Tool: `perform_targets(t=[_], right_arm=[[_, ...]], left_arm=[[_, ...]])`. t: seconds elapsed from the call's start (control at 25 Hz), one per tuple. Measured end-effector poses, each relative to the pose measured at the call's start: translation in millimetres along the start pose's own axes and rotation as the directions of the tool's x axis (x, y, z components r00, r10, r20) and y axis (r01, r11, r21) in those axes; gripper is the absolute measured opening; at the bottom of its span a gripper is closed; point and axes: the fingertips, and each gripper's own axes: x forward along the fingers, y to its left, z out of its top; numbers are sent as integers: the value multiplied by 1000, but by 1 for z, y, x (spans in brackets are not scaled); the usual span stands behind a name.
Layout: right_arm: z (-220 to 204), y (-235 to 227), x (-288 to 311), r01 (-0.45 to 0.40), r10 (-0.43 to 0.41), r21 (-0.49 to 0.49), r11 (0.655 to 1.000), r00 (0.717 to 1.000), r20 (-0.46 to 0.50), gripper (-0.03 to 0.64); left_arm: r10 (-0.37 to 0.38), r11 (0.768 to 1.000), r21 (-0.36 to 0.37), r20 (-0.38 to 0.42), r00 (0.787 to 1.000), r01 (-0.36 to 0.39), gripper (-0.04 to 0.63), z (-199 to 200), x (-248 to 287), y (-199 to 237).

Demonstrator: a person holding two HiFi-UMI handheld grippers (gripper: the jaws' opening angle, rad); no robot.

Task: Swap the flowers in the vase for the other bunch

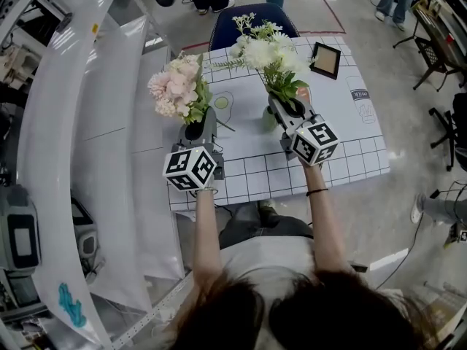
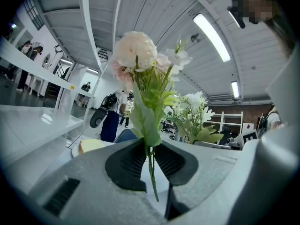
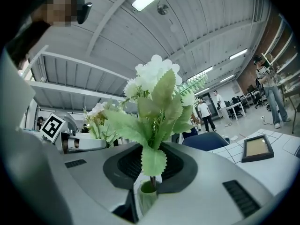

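Note:
My left gripper is shut on the thin stems of a pink bunch, which stands upright above the checked mat. In the left gripper view the stems are pinched between the dark pads and the pink blooms rise above. My right gripper is shut on the stems of a white bunch. Below its jaws, in the right gripper view, the white bunch has its stem end in the mouth of a small pale green vase. In the head view the vase shows only partly beside that gripper.
A dark picture frame lies on the mat at the far right. A blue chair stands behind the table. A white curved panel runs along the left side. People stand further back in the room.

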Motion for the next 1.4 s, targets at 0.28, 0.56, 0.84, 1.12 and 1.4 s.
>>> perform_targets(t=[0.28, 0.56, 0.84, 1.12, 1.4], right_arm=[[-9, 3, -6, 5, -6, -20, 1000, 999, -32, 55], [-17, 3, -11, 15, -17, -33, 999, 998, -64, 55], [-25, 4, -15, 15, -20, -49, 999, 994, -108, 55], [-31, 7, -19, 22, -32, -67, 997, 988, -152, 55], [-36, 10, -22, 23, -39, -97, 995, 985, -171, 55]], left_arm=[[9, 1000, -13, 11, 1000, -9, 60, 2, -4, 3], [12, 1000, -19, 12, 1000, -12, 60, 1, -7, 3], [17, 1000, -20, 7, 1000, -17, 60, -2, -10, 1], [31, 999, -29, 12, 999, -30, 60, -3, -16, 4], [37, 998, -41, 13, 999, -36, 60, -7, -19, 3]])
